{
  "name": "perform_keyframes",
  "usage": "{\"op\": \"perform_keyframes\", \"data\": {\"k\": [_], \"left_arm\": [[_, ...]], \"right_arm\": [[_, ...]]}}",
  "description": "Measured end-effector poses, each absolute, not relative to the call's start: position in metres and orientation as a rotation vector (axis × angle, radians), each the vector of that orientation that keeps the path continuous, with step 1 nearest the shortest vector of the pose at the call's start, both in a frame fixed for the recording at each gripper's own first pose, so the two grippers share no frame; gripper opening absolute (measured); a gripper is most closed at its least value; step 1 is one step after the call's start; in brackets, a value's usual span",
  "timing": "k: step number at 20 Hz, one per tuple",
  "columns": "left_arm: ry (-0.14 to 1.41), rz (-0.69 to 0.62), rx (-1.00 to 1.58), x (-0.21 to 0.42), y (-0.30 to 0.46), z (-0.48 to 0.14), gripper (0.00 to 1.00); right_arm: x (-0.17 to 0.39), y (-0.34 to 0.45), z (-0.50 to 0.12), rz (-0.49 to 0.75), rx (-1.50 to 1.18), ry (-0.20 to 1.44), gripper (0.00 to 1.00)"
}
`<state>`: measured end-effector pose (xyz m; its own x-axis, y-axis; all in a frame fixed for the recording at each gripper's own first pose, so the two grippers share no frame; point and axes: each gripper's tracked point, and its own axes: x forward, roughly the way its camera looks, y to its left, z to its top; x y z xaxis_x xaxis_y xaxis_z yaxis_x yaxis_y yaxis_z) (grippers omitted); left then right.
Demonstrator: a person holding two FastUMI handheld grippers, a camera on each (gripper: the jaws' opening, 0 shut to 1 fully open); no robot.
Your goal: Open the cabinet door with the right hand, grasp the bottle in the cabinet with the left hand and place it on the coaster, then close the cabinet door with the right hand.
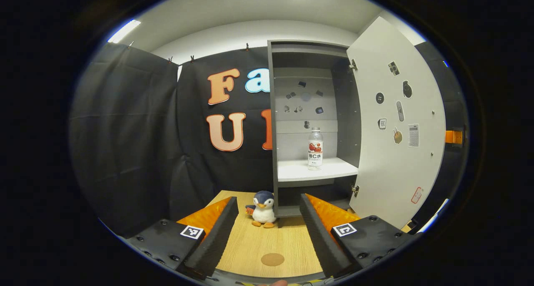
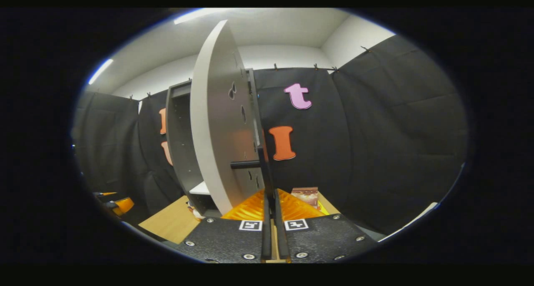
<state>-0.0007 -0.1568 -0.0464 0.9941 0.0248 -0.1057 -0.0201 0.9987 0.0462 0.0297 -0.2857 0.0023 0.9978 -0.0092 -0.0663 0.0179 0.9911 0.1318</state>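
1. Bottle [image 1: 315,148] stands upright on the white shelf [image 1: 300,170] inside the cabinet [image 1: 273,123], near the right side of the shelf, apart from the cabinet walls.
2. Cabinet door [image 1: 396,123] is swung wide open to the right; small stickers are on its inner face and also on the back wall of the cabinet.
3. Left hand-held gripper [image 1: 269,206] is open, its two fingers spread wide above the wooden worktop [image 1: 254,244], and nothing is between them.
4. A round brown coaster [image 1: 272,259] lies flat on the worktop, between the two fingers in the left gripper view, near the front edge.
5. A plush penguin [image 1: 263,209] stands on the worktop just in front of the cabinet's lower left corner, between the coaster and the cabinet.
6. Right hand-held gripper [image 2: 270,194] has its fingers close together at the dark handle [image 2: 250,164] on the edge of the door; whether both press on it I cannot tell.
7. A small box [image 2: 306,195] lies on the worktop behind the right hand-held gripper, near the black cloth.
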Motion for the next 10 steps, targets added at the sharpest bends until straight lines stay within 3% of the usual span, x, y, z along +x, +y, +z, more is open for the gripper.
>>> {"op": "perform_keyframes", "data": {"k": [7, 8, 9, 10], "left_arm": [[0.108, 0.033, 0.050, -0.006, -0.157, -0.043, 0.99], [0.106, 0.033, 0.052, -0.007, -0.156, -0.042, 0.97], [0.106, 0.034, 0.055, -0.006, -0.157, -0.042, 0.97], [0.109, 0.032, 0.056, -0.005, -0.157, -0.042, 0.99]], "right_arm": [[0.007, -0.286, 0.012, -0.019, 0.109, 0.033, 0.05], [0.000, -0.284, 0.016, -0.014, 0.112, 0.019, 0.11], [-0.008, -0.277, 0.020, -0.003, 0.123, 0.006, 0.05], [-0.016, -0.271, 0.025, 0.008, 0.127, -0.008, 0.09]]}}
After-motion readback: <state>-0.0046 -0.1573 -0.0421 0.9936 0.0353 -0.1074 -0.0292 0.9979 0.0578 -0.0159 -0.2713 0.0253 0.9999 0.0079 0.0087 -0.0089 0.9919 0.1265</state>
